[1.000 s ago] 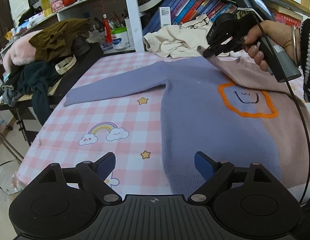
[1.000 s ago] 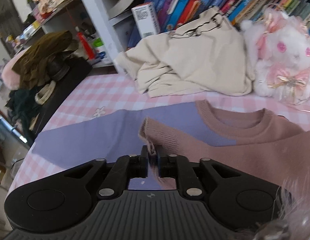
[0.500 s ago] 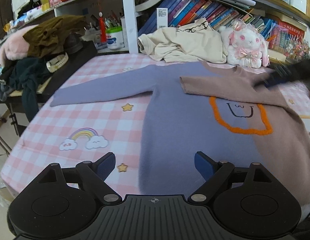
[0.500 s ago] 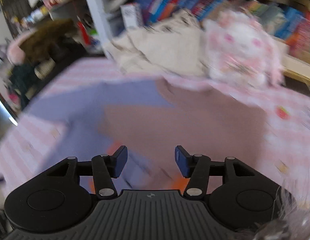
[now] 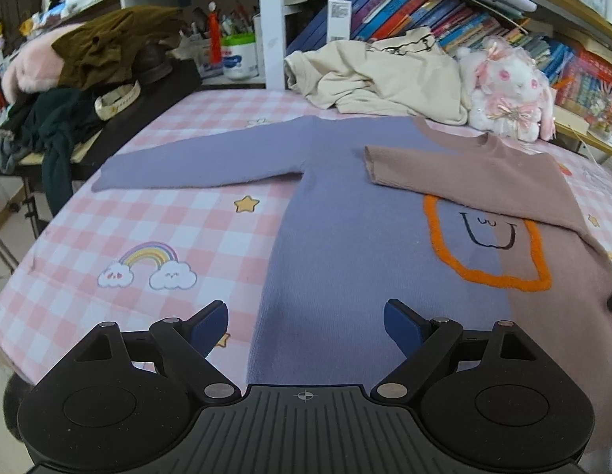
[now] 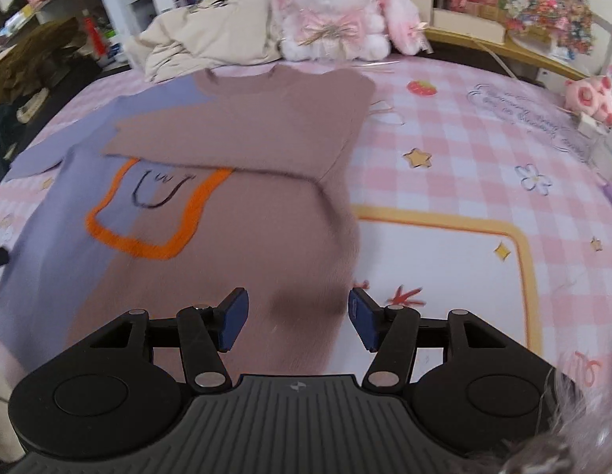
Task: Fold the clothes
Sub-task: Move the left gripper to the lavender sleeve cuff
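A purple and dusty-pink sweater point(image 5: 345, 213) point(image 6: 235, 237) with an orange outlined face lies flat on the pink checked bedspread point(image 5: 156, 217). Its pink sleeve point(image 5: 472, 181) point(image 6: 243, 134) is folded across the chest. The purple sleeve point(image 5: 203, 162) stretches out flat to the left. My left gripper point(image 5: 306, 330) hovers open over the purple hem, holding nothing. My right gripper point(image 6: 298, 318) hangs open above the pink lower body near the sweater's right edge, empty.
A crumpled cream garment point(image 5: 381, 75) point(image 6: 211, 35) and a white plush rabbit point(image 5: 507, 87) point(image 6: 337, 12) sit at the back by the bookshelf point(image 5: 404, 19). A pile of dark and olive clothes point(image 5: 89, 79) lies on a black stand at left. A small pink plush point(image 6: 586, 94) is far right.
My right gripper let go of the pink sleeve cuff, leaving it folded across the chest, and pulled back toward the hem. My left gripper stayed open and shifted slightly.
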